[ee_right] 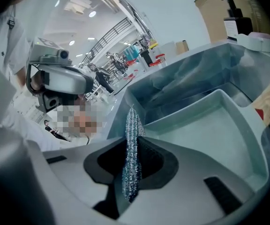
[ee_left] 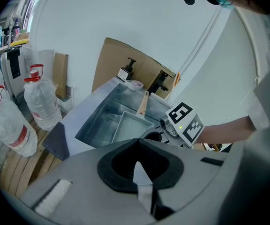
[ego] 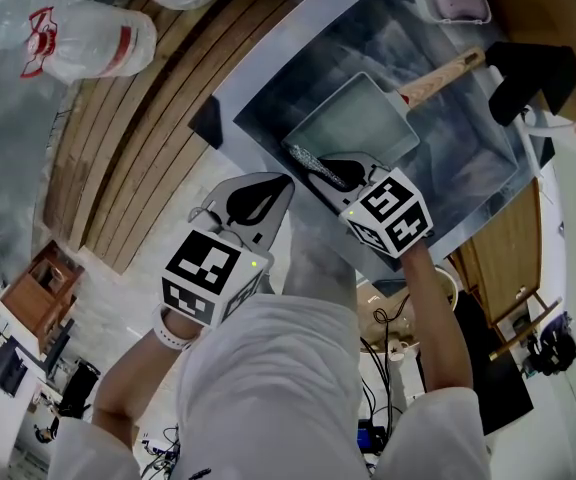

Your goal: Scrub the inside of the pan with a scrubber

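A rectangular grey pan (ego: pixel 353 123) with a wooden handle (ego: pixel 444 75) rests in the steel sink (ego: pixel 468 158). My right gripper (ego: pixel 320 171) is shut on a silvery mesh scrubber (ego: pixel 313 162), which hangs over the pan's near rim. In the right gripper view the scrubber (ee_right: pixel 131 149) stands pinched edge-on between the jaws, with the pan's inside (ee_right: pixel 210 130) just beyond. My left gripper (ego: pixel 258 200) is shut and holds nothing, hovering outside the sink's left edge. From the left gripper view the pan (ee_left: pixel 128 125) and the right gripper's marker cube (ee_left: pixel 185 121) lie ahead.
A pink soap dish (ego: pixel 453 3) sits at the sink's far corner, with a black clamp (ego: pixel 528 73) at its right rim. Large plastic water bottles (ego: pixel 78 33) stand on the wooden slat floor (ego: pixel 138 158) to the left. Cardboard (ee_left: pixel 135 64) leans behind the sink.
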